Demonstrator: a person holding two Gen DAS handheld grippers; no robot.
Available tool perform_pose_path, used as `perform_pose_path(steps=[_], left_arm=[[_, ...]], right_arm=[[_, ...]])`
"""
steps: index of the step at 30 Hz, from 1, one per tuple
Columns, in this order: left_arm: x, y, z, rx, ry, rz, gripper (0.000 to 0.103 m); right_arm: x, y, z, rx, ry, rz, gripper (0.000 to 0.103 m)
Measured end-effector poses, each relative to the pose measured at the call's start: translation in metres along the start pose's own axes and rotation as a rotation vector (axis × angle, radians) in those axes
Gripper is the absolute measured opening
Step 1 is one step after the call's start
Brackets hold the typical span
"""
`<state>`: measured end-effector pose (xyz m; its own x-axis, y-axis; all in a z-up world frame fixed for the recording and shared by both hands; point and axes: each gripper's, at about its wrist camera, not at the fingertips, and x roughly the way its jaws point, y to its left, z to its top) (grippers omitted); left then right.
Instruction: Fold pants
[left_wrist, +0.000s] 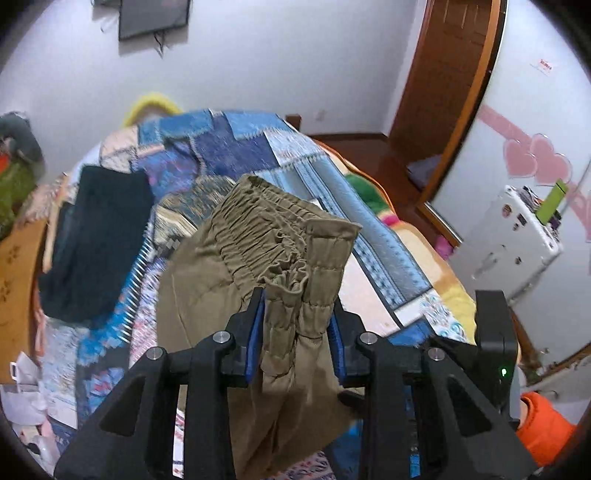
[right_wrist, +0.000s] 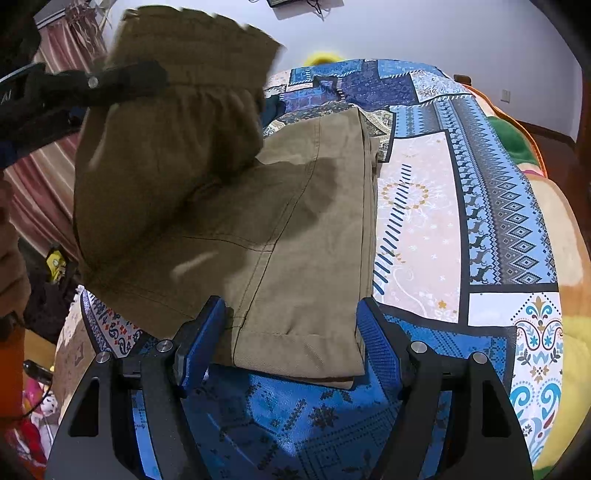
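Note:
Olive-khaki pants (right_wrist: 288, 236) lie lengthwise on a patterned blue quilt (right_wrist: 480, 221), legs stacked, hem nearest me. My left gripper (left_wrist: 297, 325) is shut on the bunched elastic waistband (left_wrist: 284, 251) and holds that end lifted above the bed. It also shows in the right wrist view (right_wrist: 125, 79) at upper left, with the waist part hanging over the legs. My right gripper (right_wrist: 291, 332) is open, its blue pads either side of the leg hem (right_wrist: 299, 354), just above the quilt.
A dark folded garment (left_wrist: 96, 243) lies on the quilt to the left. A wooden door (left_wrist: 443, 92) and a white appliance (left_wrist: 517, 236) stand to the right of the bed. Clutter lies on the floor at left (right_wrist: 40, 406).

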<state>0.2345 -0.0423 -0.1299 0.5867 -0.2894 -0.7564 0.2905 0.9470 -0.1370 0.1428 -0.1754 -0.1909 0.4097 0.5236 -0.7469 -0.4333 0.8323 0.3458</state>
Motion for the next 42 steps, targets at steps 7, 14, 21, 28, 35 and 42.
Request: perform_pose_path(steps=[7, 14, 21, 28, 35, 42], left_arm=[[-0.001, 0.005, -0.016, 0.025, 0.05, -0.021, 0.065], [0.0, 0.038, -0.011, 0.03, 0.018, 0.143, 0.085], [0.032, 0.092, 0.017, -0.01, 0.06, 0.205, 0.096], [0.096, 0.128, 0.043, 0.008, 0.174, 0.287, 0.096], [0.165, 0.138, 0.057, 0.008, 0.284, 0.257, 0.096], [0.2, 0.136, 0.023, 0.085, 0.37, 0.281, 0.101]], right_arm=[[0.0, -0.001, -0.001, 0.005, 0.001, 0.006, 0.071], [-0.001, -0.003, -0.002, 0.011, 0.004, 0.002, 0.071], [-0.016, -0.005, -0.004, 0.01, -0.001, -0.011, 0.071], [-0.043, -0.028, -0.004, 0.09, -0.06, -0.106, 0.071], [-0.053, -0.038, -0.003, 0.158, -0.089, -0.15, 0.071], [-0.053, -0.029, 0.003, 0.135, -0.097, -0.155, 0.071]])
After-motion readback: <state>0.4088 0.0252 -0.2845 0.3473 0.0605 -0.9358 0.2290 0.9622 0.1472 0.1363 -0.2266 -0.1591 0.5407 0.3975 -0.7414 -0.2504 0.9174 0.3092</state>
